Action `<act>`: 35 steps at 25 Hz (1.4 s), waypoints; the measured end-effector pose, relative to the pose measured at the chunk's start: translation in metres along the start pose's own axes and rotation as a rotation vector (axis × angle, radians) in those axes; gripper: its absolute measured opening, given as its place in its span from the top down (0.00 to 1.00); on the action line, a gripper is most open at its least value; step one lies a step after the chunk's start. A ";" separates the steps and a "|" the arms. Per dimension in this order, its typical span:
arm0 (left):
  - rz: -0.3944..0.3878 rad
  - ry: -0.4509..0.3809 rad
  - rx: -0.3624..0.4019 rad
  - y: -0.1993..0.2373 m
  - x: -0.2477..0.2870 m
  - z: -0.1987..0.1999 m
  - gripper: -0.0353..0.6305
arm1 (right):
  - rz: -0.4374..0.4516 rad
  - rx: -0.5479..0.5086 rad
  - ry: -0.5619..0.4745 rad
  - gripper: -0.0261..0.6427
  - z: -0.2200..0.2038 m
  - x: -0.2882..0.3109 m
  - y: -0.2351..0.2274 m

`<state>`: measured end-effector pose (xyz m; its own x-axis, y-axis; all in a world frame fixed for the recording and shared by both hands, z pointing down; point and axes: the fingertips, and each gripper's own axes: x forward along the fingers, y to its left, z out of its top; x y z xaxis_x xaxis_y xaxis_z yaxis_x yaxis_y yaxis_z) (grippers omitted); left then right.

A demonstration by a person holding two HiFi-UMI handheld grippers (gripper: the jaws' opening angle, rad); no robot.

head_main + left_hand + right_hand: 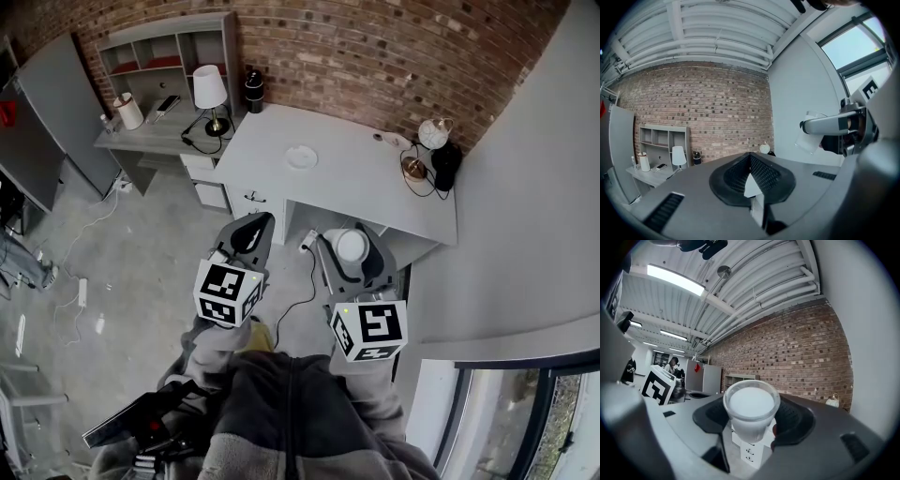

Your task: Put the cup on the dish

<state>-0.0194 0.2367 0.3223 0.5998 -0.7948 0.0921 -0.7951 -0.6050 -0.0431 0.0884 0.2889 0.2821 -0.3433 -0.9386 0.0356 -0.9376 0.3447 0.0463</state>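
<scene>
White cup (352,247) pinched upright in the right gripper (349,240), held up over the floor (141,253), well short of the grey desk (375,192), small white dish (301,157) sitting on that desk, left gripper (250,230) with jaws pressed together on nothing, brick wall (375,56) behind.

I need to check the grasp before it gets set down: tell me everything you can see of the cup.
The cup is a small, whitish, translucent plastic tumbler with a clear rim, tapering to a narrower base. It looks empty. The right gripper has its claw shut on the sidewall, with the cup's mouth facing that gripper's camera. The cup hangs in the air in front of the person, short of the white table, touching nothing else.
</scene>
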 end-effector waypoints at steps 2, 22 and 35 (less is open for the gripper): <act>0.000 0.002 0.001 0.001 0.004 -0.002 0.94 | 0.003 0.000 -0.001 0.56 -0.002 0.005 -0.002; -0.040 -0.020 -0.014 0.090 0.130 0.003 0.94 | -0.016 -0.020 0.005 0.56 -0.007 0.145 -0.054; -0.053 0.026 -0.031 0.165 0.236 0.001 0.94 | -0.025 0.002 0.056 0.56 -0.015 0.271 -0.103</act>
<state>-0.0092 -0.0508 0.3363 0.6388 -0.7600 0.1196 -0.7649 -0.6441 -0.0072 0.0928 -0.0011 0.3020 -0.3158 -0.9445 0.0905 -0.9461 0.3207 0.0456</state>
